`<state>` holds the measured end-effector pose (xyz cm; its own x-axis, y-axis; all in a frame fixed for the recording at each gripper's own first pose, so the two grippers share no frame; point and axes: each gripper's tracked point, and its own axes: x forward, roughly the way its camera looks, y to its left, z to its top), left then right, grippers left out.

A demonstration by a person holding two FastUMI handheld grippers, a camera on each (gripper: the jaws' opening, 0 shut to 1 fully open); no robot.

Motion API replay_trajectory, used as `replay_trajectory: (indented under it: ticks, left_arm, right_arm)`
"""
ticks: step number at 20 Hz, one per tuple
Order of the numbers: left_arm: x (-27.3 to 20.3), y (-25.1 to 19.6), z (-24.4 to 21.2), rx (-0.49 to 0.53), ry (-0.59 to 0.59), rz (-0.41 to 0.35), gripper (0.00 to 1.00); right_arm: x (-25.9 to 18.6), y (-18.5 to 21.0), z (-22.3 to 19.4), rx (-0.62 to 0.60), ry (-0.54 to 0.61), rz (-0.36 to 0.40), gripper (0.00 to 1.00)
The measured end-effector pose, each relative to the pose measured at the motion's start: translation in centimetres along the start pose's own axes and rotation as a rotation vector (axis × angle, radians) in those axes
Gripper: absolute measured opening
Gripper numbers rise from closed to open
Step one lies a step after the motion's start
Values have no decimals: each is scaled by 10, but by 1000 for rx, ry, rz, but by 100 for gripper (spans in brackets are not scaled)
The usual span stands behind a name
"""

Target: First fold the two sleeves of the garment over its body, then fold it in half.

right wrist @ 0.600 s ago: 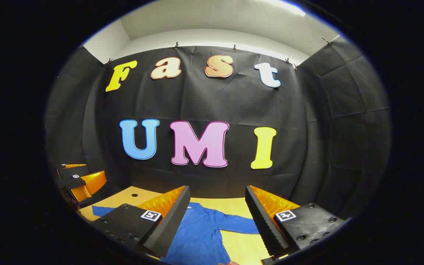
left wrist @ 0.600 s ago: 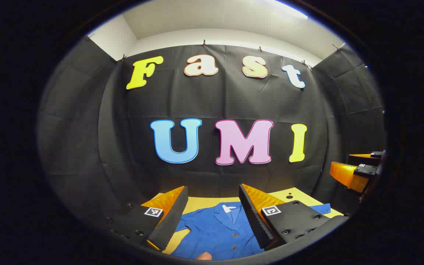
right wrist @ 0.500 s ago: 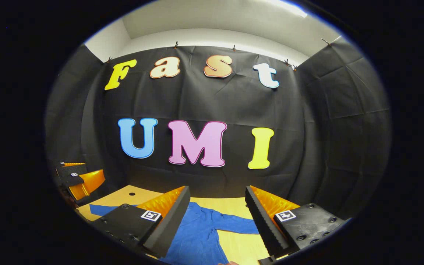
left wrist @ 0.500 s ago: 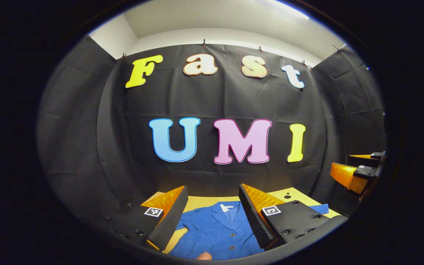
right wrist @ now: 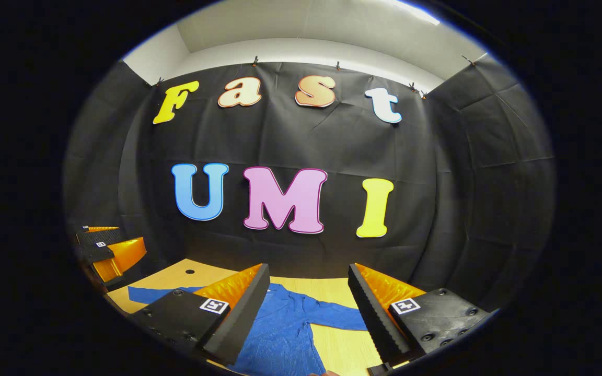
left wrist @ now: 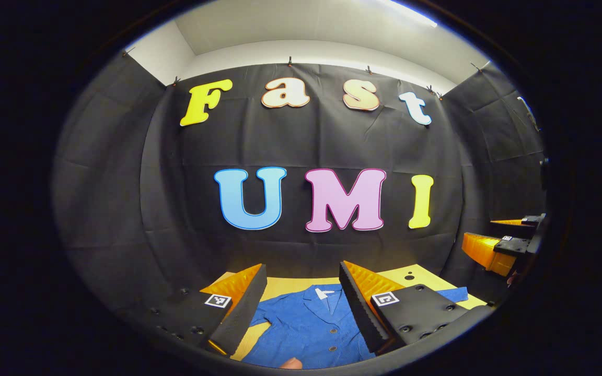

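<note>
Two sleeves of the blue button-front cloth garment (left wrist: 306,326) lie spread flat on the pale yellow wooden table (right wrist: 332,287), neither one folded, so the first fold looks not yet begun. In the left gripper view the garment sits at six o'clock, collar toward the back wall; in the right gripper view one sleeve (right wrist: 335,319) stretches out toward four o'clock on bare wood.

To do this step well, each gripper should probably come down on its own sleeve close to the cuff, pinch only the top layer, then carry it across the body in a low arc so the chest panel does not drag or wrinkle.

The left gripper (left wrist: 301,297) hangs above the garment with its jaws wide apart, holding nothing and touching nothing. The right gripper (right wrist: 309,300) stands likewise, jaws wide and empty, clear of the cloth.
</note>
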<state>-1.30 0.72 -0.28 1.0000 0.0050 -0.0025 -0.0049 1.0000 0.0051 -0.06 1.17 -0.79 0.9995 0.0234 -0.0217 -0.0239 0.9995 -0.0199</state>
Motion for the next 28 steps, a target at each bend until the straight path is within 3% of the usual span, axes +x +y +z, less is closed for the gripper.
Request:
replay_trajectory:
  ticks: [10, 18, 22, 28]
  left_arm:
    - [6, 4, 3, 4, -7, 2, 80]
    - [13, 15, -10, -12, 12, -24, 80]
    - [16, 25, -19, -27, 34, -6, 80]
    - [24, 40, -33, -38, 71, 51, 80]
  right_arm:
    - [9, -3, 2, -4, 7, -8, 96]
    - [56, -76, 5, 23, 92, -75, 96]
    - [84, -123, -10, 93, 220, -119, 96]
    - [127, -193, -107, 94, 573, -134, 97]
